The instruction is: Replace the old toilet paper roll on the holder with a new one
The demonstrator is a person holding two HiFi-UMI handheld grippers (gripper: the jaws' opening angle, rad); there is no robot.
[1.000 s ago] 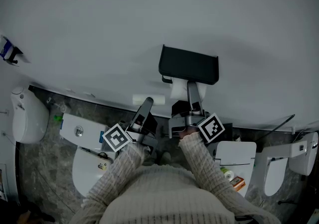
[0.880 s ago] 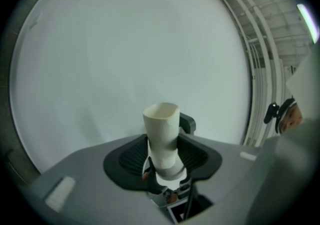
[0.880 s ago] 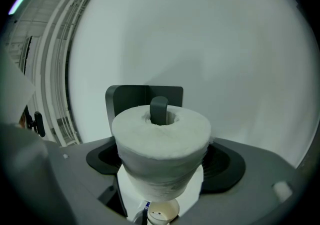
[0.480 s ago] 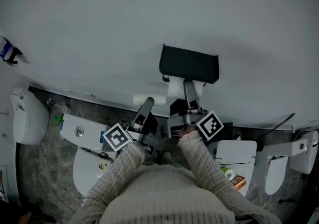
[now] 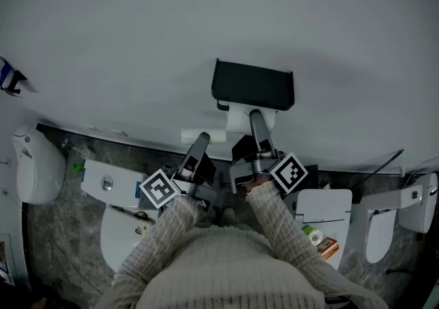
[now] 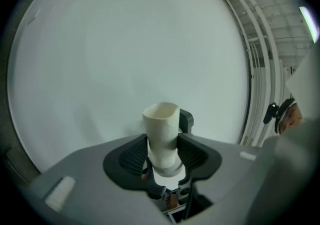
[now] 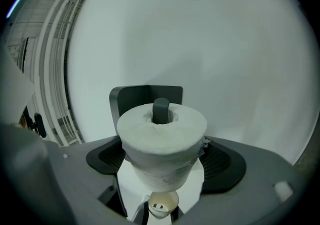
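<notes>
Wall white behind holder. Right claw clamped new roll on peg; left claw gripped old tube. Risk: early release could drop roll.

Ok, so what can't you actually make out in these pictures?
Right gripper view: the new roll hides the spindle except its tip, so how far it is seated is unclear.
Head view: the right tongs and the holder cover most of that roll.
Left gripper view: the cardboard tube has its lower end buried between the left tongs.
Head view: the small items at lower right are too small to identify.
</notes>
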